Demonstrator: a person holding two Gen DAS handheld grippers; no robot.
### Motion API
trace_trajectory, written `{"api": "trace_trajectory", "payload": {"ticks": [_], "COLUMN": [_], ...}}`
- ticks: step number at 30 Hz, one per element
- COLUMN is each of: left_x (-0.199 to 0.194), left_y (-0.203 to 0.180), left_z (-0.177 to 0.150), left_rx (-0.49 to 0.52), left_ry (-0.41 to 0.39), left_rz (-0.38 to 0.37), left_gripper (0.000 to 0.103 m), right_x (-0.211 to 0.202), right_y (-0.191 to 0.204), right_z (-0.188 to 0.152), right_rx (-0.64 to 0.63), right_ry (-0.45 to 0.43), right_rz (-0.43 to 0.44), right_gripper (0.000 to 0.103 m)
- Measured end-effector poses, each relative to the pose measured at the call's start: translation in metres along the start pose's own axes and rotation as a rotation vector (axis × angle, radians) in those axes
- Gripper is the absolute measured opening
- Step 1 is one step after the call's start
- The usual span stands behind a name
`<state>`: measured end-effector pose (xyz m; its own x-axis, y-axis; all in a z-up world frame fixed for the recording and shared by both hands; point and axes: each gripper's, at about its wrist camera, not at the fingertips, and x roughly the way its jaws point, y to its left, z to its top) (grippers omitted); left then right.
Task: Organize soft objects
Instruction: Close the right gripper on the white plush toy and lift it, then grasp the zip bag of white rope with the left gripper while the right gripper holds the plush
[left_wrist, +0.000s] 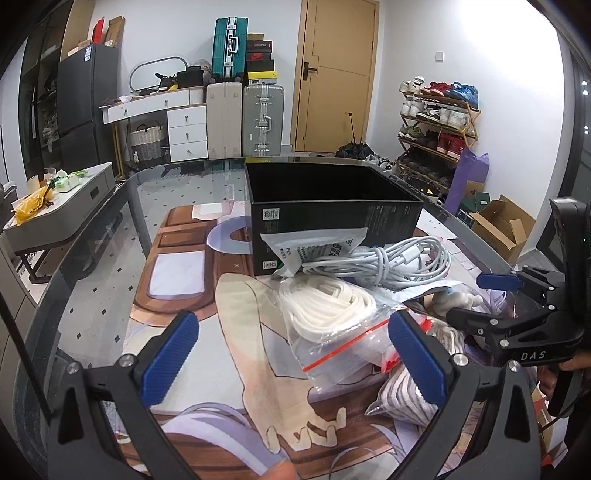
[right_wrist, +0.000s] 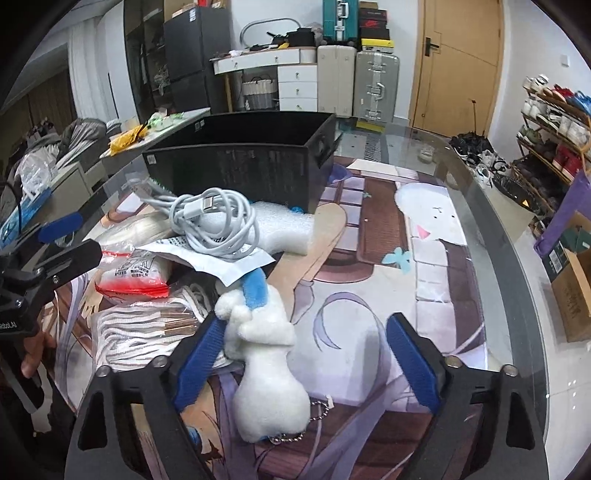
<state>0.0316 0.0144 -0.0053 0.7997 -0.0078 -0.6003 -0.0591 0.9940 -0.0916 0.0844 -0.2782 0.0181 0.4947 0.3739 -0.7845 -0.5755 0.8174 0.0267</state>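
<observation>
An open black box (left_wrist: 332, 206) (right_wrist: 251, 162) stands on the printed mat. In front of it lies a pile: a coiled white cable (left_wrist: 399, 262) (right_wrist: 218, 221), a zip bag of white cord (left_wrist: 332, 314), a white foil pouch (left_wrist: 310, 243) and a bag of striped laces (right_wrist: 140, 332). A white plush toy with a blue part (right_wrist: 266, 354) lies between my right gripper's (right_wrist: 306, 365) open jaws, against the left pad. My left gripper (left_wrist: 295, 362) is open over the mat, its right pad at the zip bag's edge.
The glass table (left_wrist: 103, 258) has a curved edge. The right gripper (left_wrist: 517, 325) shows in the left view, the left gripper (right_wrist: 48, 254) in the right view. Suitcases (left_wrist: 262, 118), drawers, a shoe rack (left_wrist: 436, 125) and a door stand behind.
</observation>
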Motion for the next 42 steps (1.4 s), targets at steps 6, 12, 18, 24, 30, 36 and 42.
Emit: {"api": "trace_trajectory", "payload": {"ticks": [6, 12, 18, 24, 30, 36, 42], "left_x": [0.000, 0.000, 0.000, 0.001, 0.002, 0.003, 0.007], "left_y": [0.000, 0.000, 0.000, -0.001, 0.000, 0.001, 0.005], "left_z": [-0.001, -0.001, -0.001, -0.002, -0.003, -0.003, 0.003], "left_rx": [0.003, 0.002, 0.002, 0.003, -0.001, -0.005, -0.055], "left_ry": [0.001, 0.002, 0.004, 0.007, 0.010, 0.015, 0.038], "left_rz": [0.001, -0.004, -0.002, -0.002, -0.005, -0.004, -0.037], "left_gripper": [0.103, 0.103, 0.103, 0.103, 0.103, 0.103, 0.103], "right_x": [0.004, 0.004, 0.001, -0.010, -0.023, -0.040, -0.050], "right_y": [-0.001, -0.006, 0.001, 0.001, -0.004, -0.009, -0.009], "right_z": [-0.002, -0.007, -0.010, -0.021, -0.031, -0.030, -0.025], "right_rx": [-0.030, -0.040, -0.071, -0.051, -0.018, 0.026, 0.043], "right_ry": [0.010, 0.018, 0.003, -0.027, -0.048, -0.102, -0.141], "right_rz": [0.008, 0.006, 0.049, 0.069, 0.071, 0.086, 0.089], "right_gripper": [0.078, 0.066, 0.045, 0.034, 0.033, 0.033, 0.033]}}
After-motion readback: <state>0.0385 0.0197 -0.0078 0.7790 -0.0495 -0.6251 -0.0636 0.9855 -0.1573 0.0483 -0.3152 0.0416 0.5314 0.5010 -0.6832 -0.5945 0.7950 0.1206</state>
